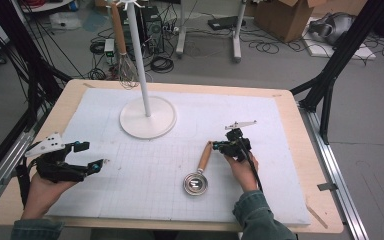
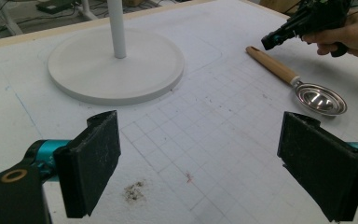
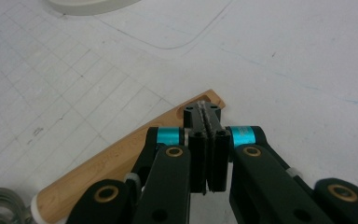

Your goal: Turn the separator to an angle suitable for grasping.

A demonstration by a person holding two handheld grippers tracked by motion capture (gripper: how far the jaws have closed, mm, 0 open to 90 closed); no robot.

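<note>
Black right gripper [image 3: 207, 154] up close, jaws pressed flat together with nothing between them. Tip just above the far end of the wooden handle [image 3: 121, 158], right by the little hanging hole. Not gripping the handle yet. Probably lining up to pick it up by that end, so the hole stays free for hanging.

Handle joined to a shiny round metal cup, so a small scoop [image 1: 198, 176]. Lying flat on the white gridded mat [image 1: 145, 175], cup toward the person, handle pointing away and to the right. Easy to reach that way.

Farther off, left gripper [image 1: 92, 157] resting low near the left edge of the mat, jaws spread wide and empty. Well apart from the scoop, likely just waiting for its turn.

Beyond both, white stand [image 1: 147, 118] with a tall pole and a round flat base. Whisk [image 1: 126, 70] already hanging from its top hooks. Likely the place for the scoop too.
</note>
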